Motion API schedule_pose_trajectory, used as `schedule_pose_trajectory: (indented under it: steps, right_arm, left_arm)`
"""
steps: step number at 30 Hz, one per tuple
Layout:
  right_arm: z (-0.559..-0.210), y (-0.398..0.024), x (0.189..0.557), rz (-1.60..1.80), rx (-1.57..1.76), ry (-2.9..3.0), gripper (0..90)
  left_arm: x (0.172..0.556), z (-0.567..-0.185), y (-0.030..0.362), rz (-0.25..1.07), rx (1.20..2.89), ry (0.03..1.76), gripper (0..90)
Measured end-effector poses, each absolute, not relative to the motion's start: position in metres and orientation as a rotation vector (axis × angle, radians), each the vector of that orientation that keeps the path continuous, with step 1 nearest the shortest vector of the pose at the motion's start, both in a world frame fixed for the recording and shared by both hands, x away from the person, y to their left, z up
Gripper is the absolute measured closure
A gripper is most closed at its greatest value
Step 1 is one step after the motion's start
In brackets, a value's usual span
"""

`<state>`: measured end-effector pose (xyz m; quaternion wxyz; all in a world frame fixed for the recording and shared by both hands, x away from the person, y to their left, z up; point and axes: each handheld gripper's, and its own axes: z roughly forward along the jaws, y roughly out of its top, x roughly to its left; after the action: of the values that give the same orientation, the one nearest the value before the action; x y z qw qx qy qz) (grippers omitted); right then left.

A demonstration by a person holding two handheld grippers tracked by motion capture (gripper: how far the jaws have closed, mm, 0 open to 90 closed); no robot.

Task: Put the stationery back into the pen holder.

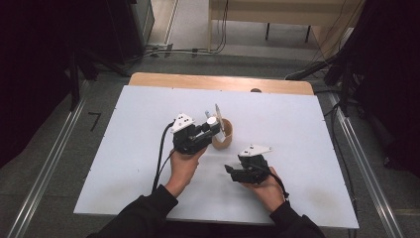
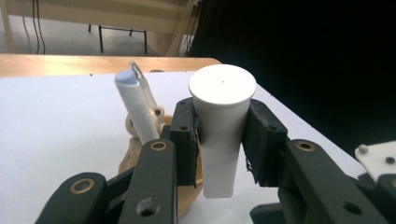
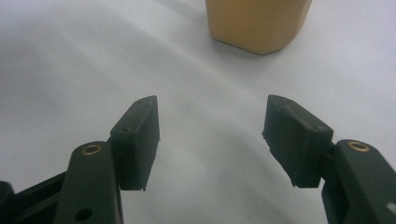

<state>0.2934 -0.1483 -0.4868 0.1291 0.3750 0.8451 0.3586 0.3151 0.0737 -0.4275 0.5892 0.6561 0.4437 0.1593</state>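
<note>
- From the high view, the left gripper [image 1: 214, 125] is hovering at the wooden pen holder [image 1: 222, 134] mid-table [image 1: 297, 124]; the right gripper [image 1: 232, 171] is waiting nearby.
- In the left gripper view, its pads are pinching a white tapered tube [image 2: 221, 121] beside a white marker [image 2: 136, 105] already in the holder; lowering it straight should avoid knocking that.
- In the right gripper view, the jaws are standing spread, gripping nothing, facing the holder's base [image 3: 258, 23].

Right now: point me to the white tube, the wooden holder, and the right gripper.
white tube [image 2: 222, 130], left gripper view, on its body between the left gripper's pads.
wooden holder [image 1: 224, 140], high view, on its outer wall.
right gripper [image 3: 212, 140], right gripper view, midway between its open fingertips.
</note>
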Motion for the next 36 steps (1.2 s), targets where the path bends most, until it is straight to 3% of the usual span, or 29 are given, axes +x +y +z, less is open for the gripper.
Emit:
schedule_pose_trajectory:
  steps: [36]
  right_arm:
    - [-0.489, -0.148, 0.293, 1.046, 1.089, 2.471, 34.9]
  left_arm:
    - [0.338, -0.442, 0.040, 0.605, 1.662, 0.987, 66.5]
